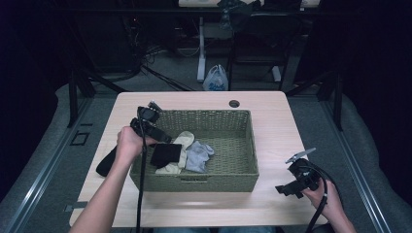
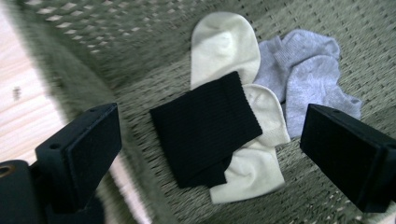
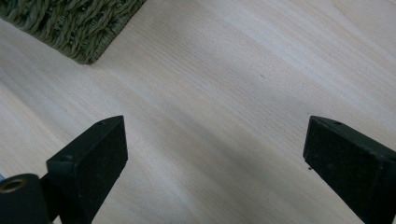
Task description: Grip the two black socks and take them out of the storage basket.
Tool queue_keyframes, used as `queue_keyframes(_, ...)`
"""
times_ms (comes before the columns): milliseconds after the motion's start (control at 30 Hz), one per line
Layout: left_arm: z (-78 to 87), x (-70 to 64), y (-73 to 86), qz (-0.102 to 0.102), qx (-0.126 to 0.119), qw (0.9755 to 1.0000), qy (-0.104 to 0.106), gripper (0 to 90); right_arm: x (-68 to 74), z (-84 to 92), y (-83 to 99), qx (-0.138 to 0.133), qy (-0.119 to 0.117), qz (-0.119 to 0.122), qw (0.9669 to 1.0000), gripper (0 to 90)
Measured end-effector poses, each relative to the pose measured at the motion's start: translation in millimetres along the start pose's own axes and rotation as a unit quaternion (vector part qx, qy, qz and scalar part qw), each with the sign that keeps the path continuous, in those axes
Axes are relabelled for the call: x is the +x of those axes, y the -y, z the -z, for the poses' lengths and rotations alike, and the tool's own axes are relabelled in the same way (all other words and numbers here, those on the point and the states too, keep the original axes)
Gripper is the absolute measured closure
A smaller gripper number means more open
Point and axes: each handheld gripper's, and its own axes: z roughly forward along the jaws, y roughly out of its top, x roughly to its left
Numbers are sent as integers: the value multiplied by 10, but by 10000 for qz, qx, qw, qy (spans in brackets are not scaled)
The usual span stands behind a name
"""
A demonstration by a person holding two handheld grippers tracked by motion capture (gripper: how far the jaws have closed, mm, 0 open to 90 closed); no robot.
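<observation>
Three socks lie in the left half of a green woven basket [image 1: 233,145] that sits on a pale wooden table [image 1: 272,121], seen from the high view: a black sock [image 1: 165,155] folded on top of a cream sock [image 1: 180,145], and a grey sock [image 1: 198,155] just beside them to the right. The left gripper [image 1: 148,121] hangs over the basket's left rim, held by the person's left hand [image 1: 127,144], its cable trailing down toward the table's near edge. A dark object lies on the table against the basket's left outer wall — what it is cannot be told. The right gripper [image 1: 291,187] is held low over the bare table, well apart from the basket's right side, in the right hand [image 1: 323,196].

From the left gripper view, the two black jaws stand wide apart with nothing between them. Below and beyond them the black sock [image 2: 205,128] lies across the cream sock [image 2: 233,98], which shows above and below it; the grey sock [image 2: 303,79] touches the cream one on its far side. All three rest on the basket's woven floor [image 2: 327,28], near its left wall.

From the right gripper view, the jaws are likewise spread wide and empty — bare wood grain [image 3: 224,107] lies under them. A corner of the basket [image 3: 79,28] shows at upper left.
</observation>
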Motion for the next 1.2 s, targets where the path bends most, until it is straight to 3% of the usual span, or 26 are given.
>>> queue_keyframes(433, -502, -67, -32, 106, 488, 9985, 217, 158, -1, -1, -1, -14, -60, -15, 10000, 58)
queue_keyframes(500, -568, -74, -35, 122, 591, 9981, 113, 163, 4, -4, 1, -50, -46, -47, 10000, 59)
queue_keyframes(733, -752, -63, -32, 232, 846, 9960, 138, 212, 3, -3, 2, -50, 2, -43, 10000, 59)
queue_keyframes(1067, -928, 2, -11, 386, 1118, 9929, 89, 376, 5, 0, 1, -35, -1, -27, 10000, 59)
queue_keyframes(1167, -957, -17, -13, 267, 1180, 9927, 22, 493, 4, 2, 1, -28, -12, -19, 10000, 59)
queue_keyframes(1200, -954, -21, -16, 241, 1178, 9927, 10, 493, 4, 2, 1, -28, -12, -19, 10000, 59)
